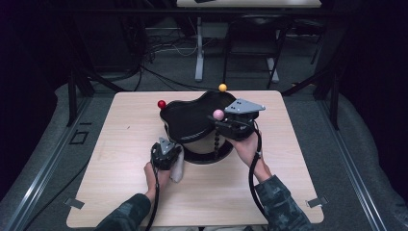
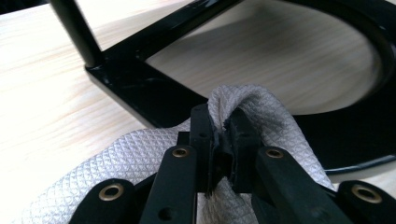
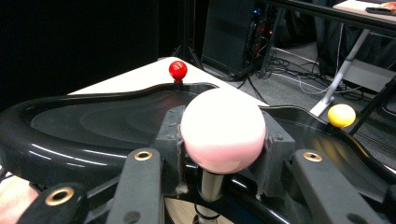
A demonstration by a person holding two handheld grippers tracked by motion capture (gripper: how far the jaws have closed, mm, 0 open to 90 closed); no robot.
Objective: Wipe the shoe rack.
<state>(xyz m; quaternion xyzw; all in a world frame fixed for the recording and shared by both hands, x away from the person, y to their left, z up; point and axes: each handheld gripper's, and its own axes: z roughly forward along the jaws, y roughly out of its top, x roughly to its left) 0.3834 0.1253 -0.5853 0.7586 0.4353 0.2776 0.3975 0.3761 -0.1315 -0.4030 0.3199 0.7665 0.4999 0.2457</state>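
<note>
Left tool [image 2: 219,140] clenched on white cloth [image 2: 116,158] beside black stand [image 1: 192,120], right tool [image 3: 222,140] grasping pink knob [image 3: 223,130], red knob [image 3: 178,70] beyond.

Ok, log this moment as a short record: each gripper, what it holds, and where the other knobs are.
left gripper: shut on the white cloth, at the black base of the stand
right gripper: shut on the pink ball knob, jaws on either side of it
stand: black glossy tray on a ring base, on the wooden table
red knob: on the tray's far left rim
yellow knob: on the tray's far rim
</note>
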